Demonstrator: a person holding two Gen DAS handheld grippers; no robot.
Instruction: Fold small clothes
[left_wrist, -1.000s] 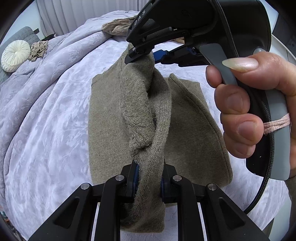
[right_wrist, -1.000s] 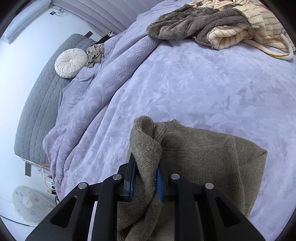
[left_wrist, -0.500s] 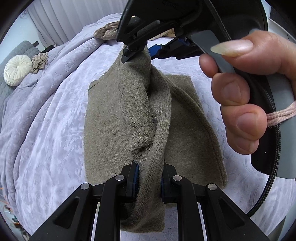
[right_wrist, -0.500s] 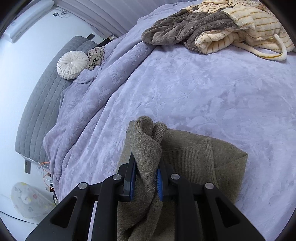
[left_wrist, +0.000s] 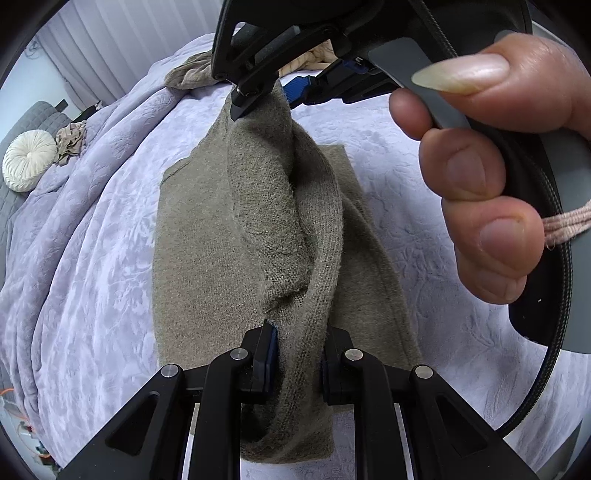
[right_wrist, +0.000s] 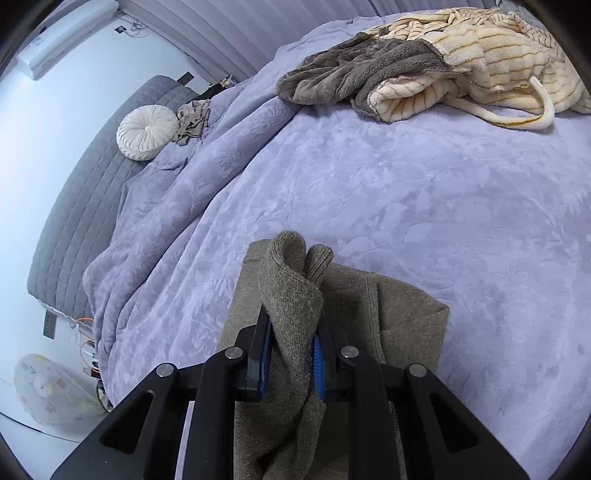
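We hold the olive sweater (left_wrist: 207, 236) mid-bed with both jaws nearly closed, left gripper (left_wrist: 295, 369) and right gripper (right_wrist: 291, 354) pinching one edge to carry it over.

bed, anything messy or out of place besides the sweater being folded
Yes: a brown and cream striped fleece heap lies unfolded at the far edge, and a crumpled beige garment sits beside the round white cushion.

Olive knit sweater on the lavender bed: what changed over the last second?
The olive knit sweater shows less flat area beyond the right gripper, so its lifted edge has travelled across the lavender bedspread. Both the left gripper and the right stay clamped on it; nothing was let go.
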